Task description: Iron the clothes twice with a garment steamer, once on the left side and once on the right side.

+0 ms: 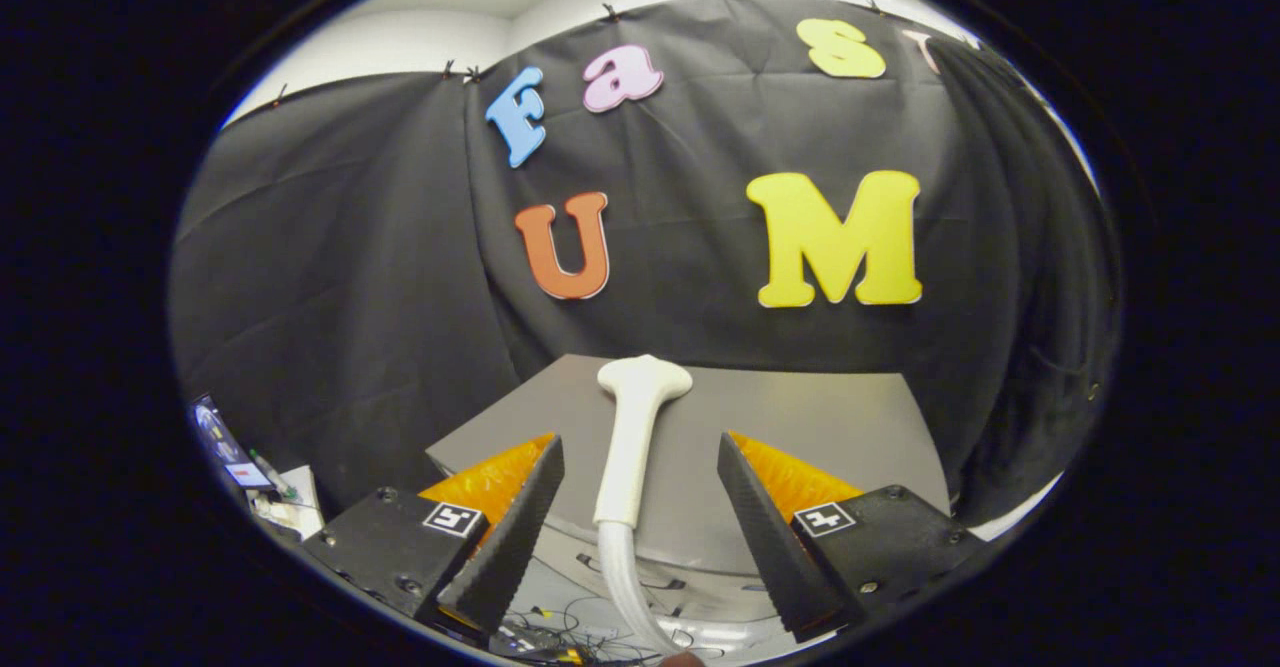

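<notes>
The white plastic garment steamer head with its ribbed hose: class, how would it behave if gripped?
The white plastic garment steamer head looks rigid and smooth, so perhaps slippery. Its ribbed hose curves, so it would likely flex and tug. The open claw straddles the handle without touching.

black cloth (380, 277) drapes the booth's back and sides, creased in soft folds and pinned up by small clips along its top edge. above it runs a pale wall and ceiling (420, 37). a grey table (820, 427) stands against the cloth. low down lie tangled cables (560, 627) and a cluttered corner with papers (285, 507)
</notes>
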